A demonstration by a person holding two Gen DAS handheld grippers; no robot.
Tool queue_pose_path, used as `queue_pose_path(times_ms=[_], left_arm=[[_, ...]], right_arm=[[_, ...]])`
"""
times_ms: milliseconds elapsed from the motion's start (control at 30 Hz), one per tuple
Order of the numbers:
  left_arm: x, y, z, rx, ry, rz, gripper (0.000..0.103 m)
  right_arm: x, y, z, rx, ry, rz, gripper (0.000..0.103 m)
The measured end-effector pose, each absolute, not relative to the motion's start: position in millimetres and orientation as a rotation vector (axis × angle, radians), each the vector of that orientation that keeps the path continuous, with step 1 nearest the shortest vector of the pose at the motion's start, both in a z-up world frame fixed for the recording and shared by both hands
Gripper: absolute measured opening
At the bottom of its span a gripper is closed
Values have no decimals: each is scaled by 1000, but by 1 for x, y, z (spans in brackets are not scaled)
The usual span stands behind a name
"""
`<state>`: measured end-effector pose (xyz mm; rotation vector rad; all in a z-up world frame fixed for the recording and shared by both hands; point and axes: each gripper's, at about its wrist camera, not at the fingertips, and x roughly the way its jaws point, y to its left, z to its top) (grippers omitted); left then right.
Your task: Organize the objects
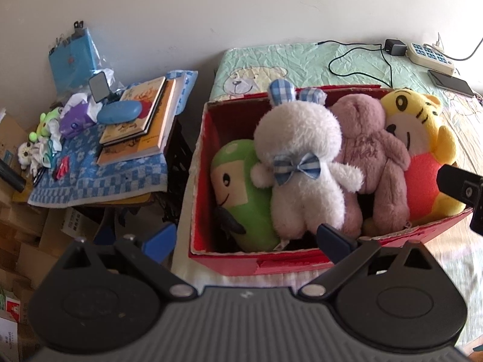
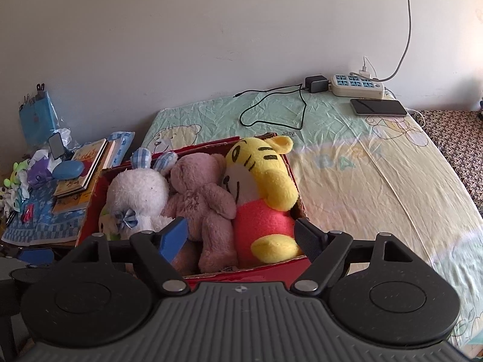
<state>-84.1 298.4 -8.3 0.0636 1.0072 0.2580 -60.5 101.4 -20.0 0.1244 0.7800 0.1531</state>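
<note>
I am holding my left hand-held gripper (image 1: 246,238) spread wide and empty over the near rim of the red cardboard box (image 1: 205,157) on the bed, and my right hand-held gripper (image 2: 241,238) is hanging equally spread and empty just beside it. Four soft toys are lying packed side by side in the box: a green plush doll (image 1: 241,193), a fluffy white plush rabbit with blue gingham ears (image 1: 302,163), a mauve plush bear (image 1: 368,150) and a yellow plush tiger in a red shirt (image 1: 419,144). Their long axes are running front to back, heads toward the wall. They look light, squashy and unbreakable; I would pinch a torso or limb. Beyond, the pale green bedsheet (image 2: 347,138) is carrying a power strip (image 2: 357,85).
</note>
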Motion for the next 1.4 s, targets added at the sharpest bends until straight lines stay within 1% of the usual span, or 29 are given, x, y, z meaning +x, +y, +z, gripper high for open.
queue_pose_path(times_ms=[1000, 1400], left_arm=[[-69, 304, -15, 64, 1020, 268, 100], [-71, 305, -16, 59, 1007, 271, 100]], right_arm=[[-44, 101, -31, 123, 823, 155, 81], [-42, 105, -32, 97, 811, 160, 81]])
